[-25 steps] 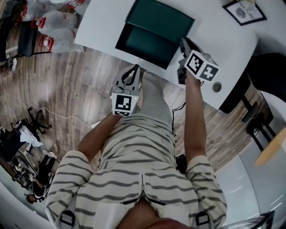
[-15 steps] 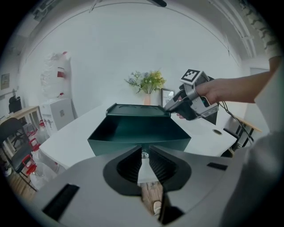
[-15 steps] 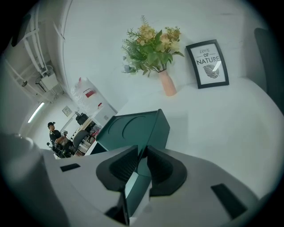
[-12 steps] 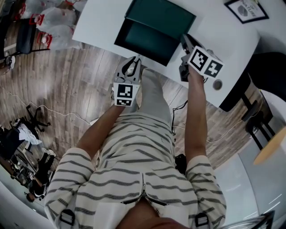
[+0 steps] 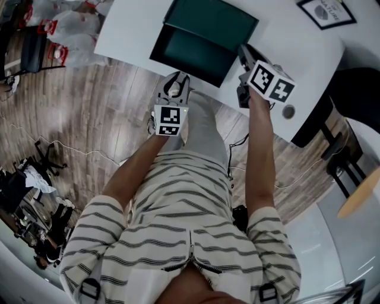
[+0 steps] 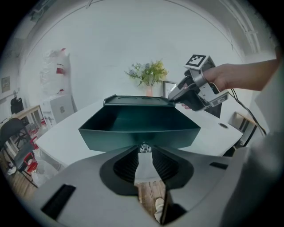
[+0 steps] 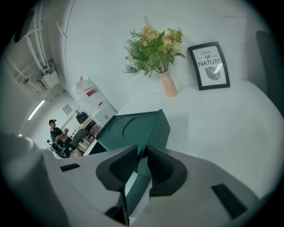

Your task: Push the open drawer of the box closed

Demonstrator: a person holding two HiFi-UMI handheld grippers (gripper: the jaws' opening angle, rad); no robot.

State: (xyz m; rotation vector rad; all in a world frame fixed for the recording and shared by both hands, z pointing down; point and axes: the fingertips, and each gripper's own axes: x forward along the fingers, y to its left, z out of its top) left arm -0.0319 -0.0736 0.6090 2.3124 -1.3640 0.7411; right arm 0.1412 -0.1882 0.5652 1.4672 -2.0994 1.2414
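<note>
A dark green box [image 5: 214,24] stands on the white table [image 5: 133,32], its drawer [image 5: 193,54] pulled out toward me over the table's near edge. My left gripper [image 5: 177,80] is just in front of the drawer front [image 6: 137,131]. Its jaws stand a little apart, and the small knob [image 6: 144,147] sits at their tips. My right gripper [image 5: 242,54] is at the box's right front corner. In the right gripper view the box's green wall [image 7: 133,128] runs between the pads [image 7: 122,166], which close on it.
A framed print [image 5: 325,14] and a vase of flowers [image 7: 155,48] stand on the table behind the box. A round cable hole [image 5: 288,114] is near the table's right edge. Chairs [image 5: 29,50] and bags stand on the wooden floor at the left.
My left gripper has moved closer to the drawer front. The right gripper and the box have stayed where they were.
</note>
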